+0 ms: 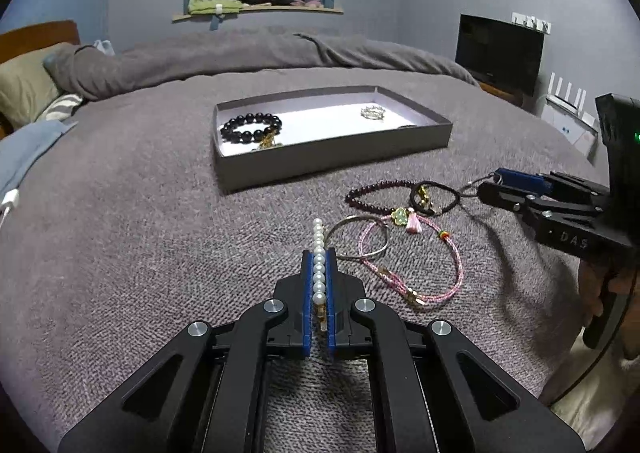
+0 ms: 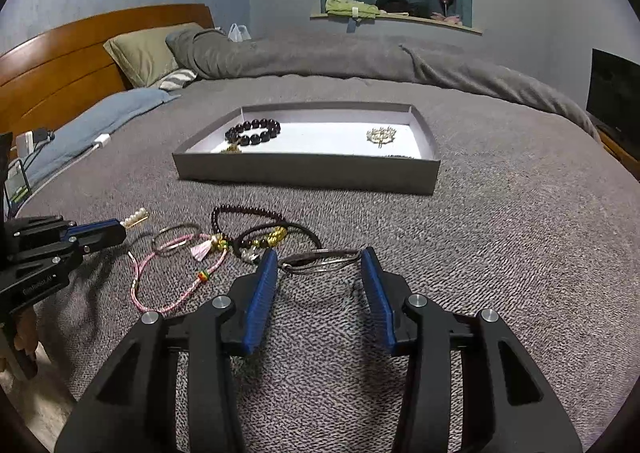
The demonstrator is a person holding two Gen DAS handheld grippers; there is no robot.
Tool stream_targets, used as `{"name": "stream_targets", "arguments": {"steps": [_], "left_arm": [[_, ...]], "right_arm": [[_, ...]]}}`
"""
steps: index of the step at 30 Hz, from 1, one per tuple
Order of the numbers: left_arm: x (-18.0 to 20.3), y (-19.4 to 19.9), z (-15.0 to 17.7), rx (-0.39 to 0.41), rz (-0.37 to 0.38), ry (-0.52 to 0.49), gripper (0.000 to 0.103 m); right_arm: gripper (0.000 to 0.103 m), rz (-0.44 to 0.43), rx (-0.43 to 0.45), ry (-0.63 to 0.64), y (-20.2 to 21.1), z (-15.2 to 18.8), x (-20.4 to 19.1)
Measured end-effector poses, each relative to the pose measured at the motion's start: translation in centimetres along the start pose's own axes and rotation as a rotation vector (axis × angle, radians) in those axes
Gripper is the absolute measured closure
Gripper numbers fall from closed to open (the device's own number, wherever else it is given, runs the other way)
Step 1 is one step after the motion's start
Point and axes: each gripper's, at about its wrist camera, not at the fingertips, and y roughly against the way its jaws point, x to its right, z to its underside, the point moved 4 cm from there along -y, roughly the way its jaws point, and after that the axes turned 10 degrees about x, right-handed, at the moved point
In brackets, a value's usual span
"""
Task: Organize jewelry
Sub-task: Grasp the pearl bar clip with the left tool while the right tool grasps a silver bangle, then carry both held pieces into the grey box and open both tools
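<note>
Left wrist view: the left claw is clenched on a pearl hair clip, its blue pads pressing both sides of the pearl row, whose far end sticks out past the fingertips over the grey bedspread. Just right of it lie a thin metal bangle and a pink cord bracelet, overlapping; farther on, a dark red bead bracelet and a black cord bracelet. The grey tray sits beyond, well apart, holding a black bead bracelet and a silvery piece. Bare bedspread stretches left of the claw.

Right wrist view: the right claw stands half open, both pads touching a stack of thin bangles that spans the gap between them, so it is grasping that stack at its two ends. The other jewelry lies to its left, touching the bangles' end. The tray's near wall lies ahead, with open bedspread between and to the right.
</note>
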Motion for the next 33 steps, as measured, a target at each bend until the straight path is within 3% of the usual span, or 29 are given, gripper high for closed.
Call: {"name": "stream_targets", "arguments": {"steps": [3, 4, 9, 17, 20, 33], "left_arm": [[-0.1, 0.1, -0.3, 0.002, 0.004, 0.006, 0.097], [0.0, 0.0, -0.5, 0.003, 0.008, 0.006, 0.097], [0.0, -0.4, -0.7, 0.003, 0.009, 0.005, 0.097], [0.5, -0.7, -0.4, -0.006, 0.021, -0.013, 0.097], [0.4, -0.6, -0.4, -0.006, 0.018, -0.012, 0.097], [0.5, -1.1, 0.2, -0.040, 0.016, -0.024, 0.097]], "right_arm": [[0.063, 0.001, 0.019, -0.006, 0.3, -0.5, 0.3], [0.095, -0.001, 0.016, -0.003, 0.2, -0.5, 0.3], [0.095, 0.024, -0.021, -0.002, -0.8, 0.1, 1.0], [0.054, 0.105, -0.010, -0.030, -0.7, -0.1, 3.0], [0.048, 0.107, -0.024, -0.041, -1.0, -0.1, 3.5], [0.049, 0.071, -0.145, -0.011, -3.3, 1.2, 3.4]]}}
